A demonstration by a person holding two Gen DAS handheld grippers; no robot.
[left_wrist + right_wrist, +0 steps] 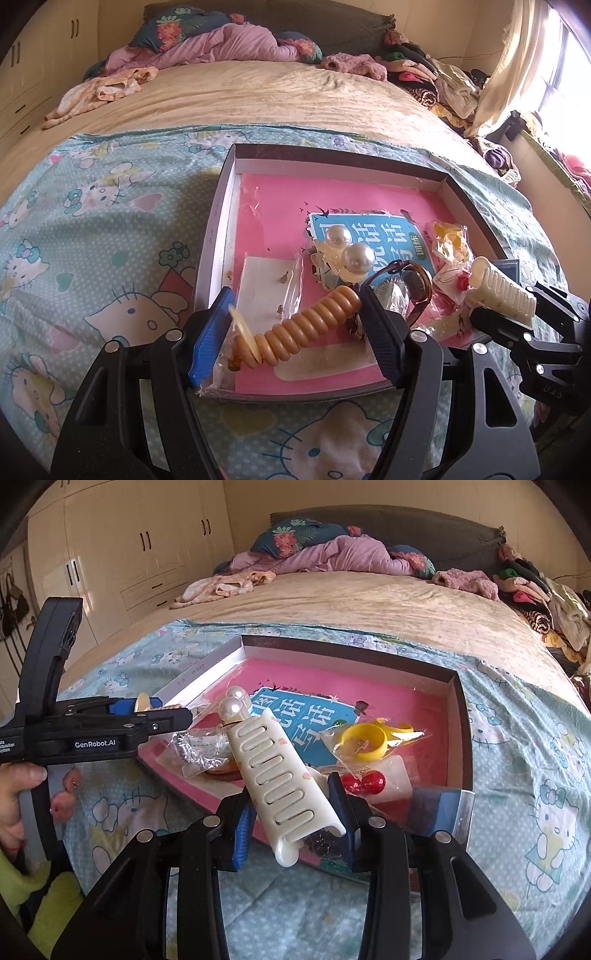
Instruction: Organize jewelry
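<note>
A shallow box (332,153) lined with a pink book lies on the bed and holds jewelry. My left gripper (295,306) is shut on a tan coiled band (317,321), held just above the box's near left part. My right gripper (291,786) is shut on a white slotted hair clip (273,760), lifted over the box's near edge. The clip (502,291) also shows at the right of the left wrist view. In the box lie a pearl piece (356,258), a watch (417,284), a bagged yellow ring (364,744) and red beads (364,782).
A Hello Kitty sheet (110,240) covers the near bed. Clothes (424,74) and pillows pile up at the far end, with wardrobes (129,554) on the left. A person's hand (22,786) grips the left tool. A bagged silver bracelet (195,749) lies in the box.
</note>
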